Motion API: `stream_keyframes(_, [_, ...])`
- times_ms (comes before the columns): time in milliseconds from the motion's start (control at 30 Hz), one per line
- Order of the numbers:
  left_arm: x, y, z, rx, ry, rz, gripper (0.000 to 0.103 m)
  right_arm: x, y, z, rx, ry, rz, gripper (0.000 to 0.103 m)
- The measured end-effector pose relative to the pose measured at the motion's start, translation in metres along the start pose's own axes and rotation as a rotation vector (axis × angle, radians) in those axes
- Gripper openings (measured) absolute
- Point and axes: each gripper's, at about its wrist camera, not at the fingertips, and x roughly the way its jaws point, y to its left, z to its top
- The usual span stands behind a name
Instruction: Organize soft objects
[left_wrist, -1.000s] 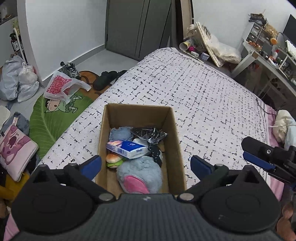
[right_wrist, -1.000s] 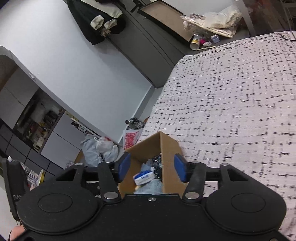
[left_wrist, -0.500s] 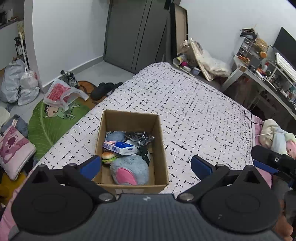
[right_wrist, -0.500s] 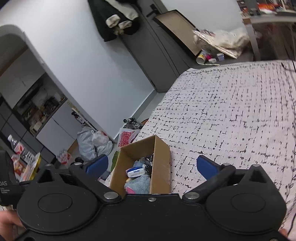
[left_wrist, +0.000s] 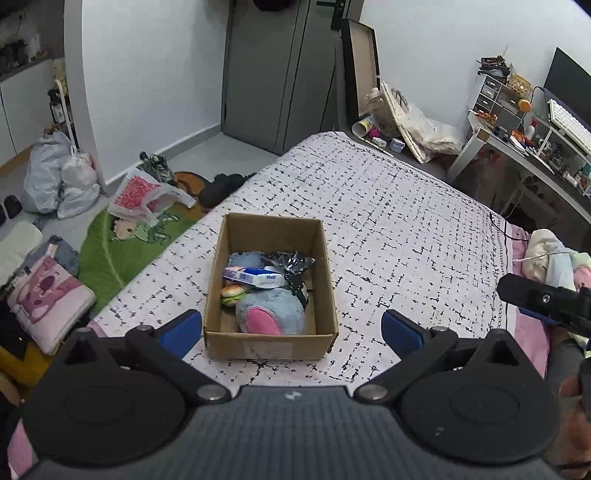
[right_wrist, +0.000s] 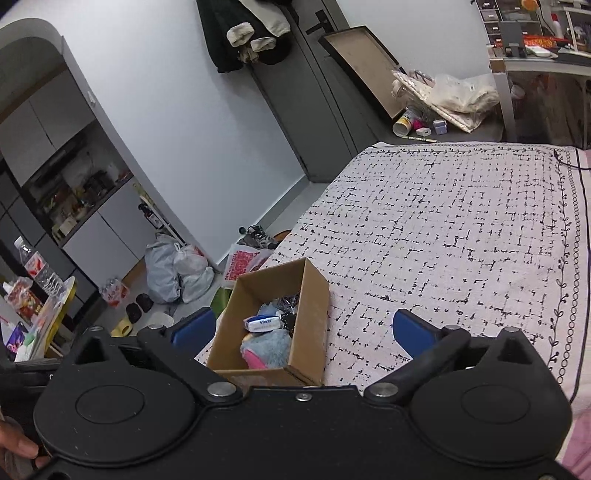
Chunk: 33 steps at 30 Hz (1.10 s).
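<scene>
Both tools pulled back, cardboard box packed, plush seemingly topmost

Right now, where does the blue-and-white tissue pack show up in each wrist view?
Left wrist: the tissue pack lies mid-frame inside the cardboard box, above the blue plush.
Right wrist: the pack sits lower centre-left, in the same box.
Shared landmark: the red-printed plastic bag on the floor.

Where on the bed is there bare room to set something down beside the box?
Bare bedspread runs from the cardboard box toward the desk side and on to the far edge. The box is crowded: blue plush, tissue pack, toy burger. Pillows crowd the near right corner.
</scene>
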Motion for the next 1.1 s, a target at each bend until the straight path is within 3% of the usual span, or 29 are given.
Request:
stream_keyframes(667, [-0.03,-0.029,-0.028,0.077,-0.031,-0.036,0.102,-0.043,0.003,-0.039,-0.091,0.003,-0.035,0.103])
stream_keyframes(1100, [-0.033,-0.023,-0.043,0.095,-0.017,-0.03,0.102,-0.052,-0.002,-0.052,-0.091,0.013,-0.062,0.103])
